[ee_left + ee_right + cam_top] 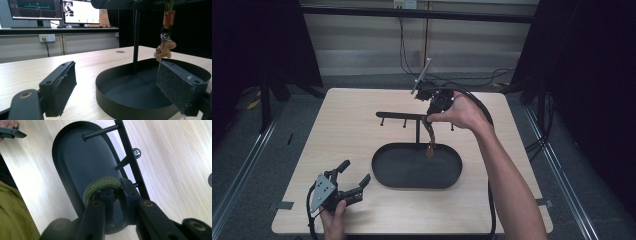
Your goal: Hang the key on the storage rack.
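- The work in hand looks like hanging a keychain on a black metal key stand; judged from the pictures it is nearly done; its braided green cord loop sits over one of the pegs under the crossbar, and what seems left is letting go and drawing the hand away.
- The right gripper reaches down from 12 o'clock of the stand, jaws drawn close together on the green loop; in the right gripper view the loop arches just above the two pads, pinched between them; whether its weight already rests on the peg I cannot tell.
- Below the loop hangs an orange-brown tag, a small metal ring, then a tan gingerbread-man charm; the charm dangles above the tray, not touching it, at about 1 o'clock of the tray's centre in the high view.
- The left gripper rests low at 8 o'clock of the tray, jaws spread wide and holding nothing; its pads are flat black blocks with a rough, gritty face.
- The oval tray is matte black sheet metal with a low upright wall; a thin round post rises from it to the flat crossbar, which bears short round-headed pegs.
- The table is pale wood-grain laminate, smooth and rounded at the corners.
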`<state>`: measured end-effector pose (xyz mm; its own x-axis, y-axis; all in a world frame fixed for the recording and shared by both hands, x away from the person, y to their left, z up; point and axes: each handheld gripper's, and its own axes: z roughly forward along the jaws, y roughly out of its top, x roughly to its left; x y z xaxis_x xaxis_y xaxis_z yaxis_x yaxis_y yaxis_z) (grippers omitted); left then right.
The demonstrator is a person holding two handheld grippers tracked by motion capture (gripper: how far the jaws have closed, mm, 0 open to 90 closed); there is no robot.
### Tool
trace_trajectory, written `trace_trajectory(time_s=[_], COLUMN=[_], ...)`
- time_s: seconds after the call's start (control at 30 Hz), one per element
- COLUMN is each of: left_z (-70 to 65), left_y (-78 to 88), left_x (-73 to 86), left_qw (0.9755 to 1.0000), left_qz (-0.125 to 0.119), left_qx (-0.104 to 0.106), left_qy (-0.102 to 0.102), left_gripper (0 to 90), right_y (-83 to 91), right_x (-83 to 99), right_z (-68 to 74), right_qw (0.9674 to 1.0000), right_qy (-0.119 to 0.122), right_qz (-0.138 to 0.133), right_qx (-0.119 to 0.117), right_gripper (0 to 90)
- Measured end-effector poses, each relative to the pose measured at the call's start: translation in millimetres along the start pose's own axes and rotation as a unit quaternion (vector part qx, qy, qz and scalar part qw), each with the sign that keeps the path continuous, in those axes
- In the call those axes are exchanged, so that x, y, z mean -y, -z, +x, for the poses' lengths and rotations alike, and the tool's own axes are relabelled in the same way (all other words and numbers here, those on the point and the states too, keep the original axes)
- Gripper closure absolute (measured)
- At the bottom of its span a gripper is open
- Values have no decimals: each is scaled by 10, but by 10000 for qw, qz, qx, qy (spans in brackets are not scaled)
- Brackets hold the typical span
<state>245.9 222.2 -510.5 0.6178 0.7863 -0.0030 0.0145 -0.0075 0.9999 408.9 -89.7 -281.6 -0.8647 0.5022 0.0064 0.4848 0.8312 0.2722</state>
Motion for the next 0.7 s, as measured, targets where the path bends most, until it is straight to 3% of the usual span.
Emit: trace_trajectory(time_s=[0.43, 0.7], left_z=[1, 2], left_y=[0, 0], left_x=[0, 0], left_qw=[10000, 10000], left_qz=[4, 7], left_qx=[14, 20], left_qy=[-11, -5], left_gripper=[157, 157], right_y=[16, 9], right_x=[24, 67], right_z=[-22, -54], right_qw=[10000, 9997], right_qy=[-61, -108], right_qz=[-68, -125], right_qx=[29, -157], right_gripper=[770, 726])
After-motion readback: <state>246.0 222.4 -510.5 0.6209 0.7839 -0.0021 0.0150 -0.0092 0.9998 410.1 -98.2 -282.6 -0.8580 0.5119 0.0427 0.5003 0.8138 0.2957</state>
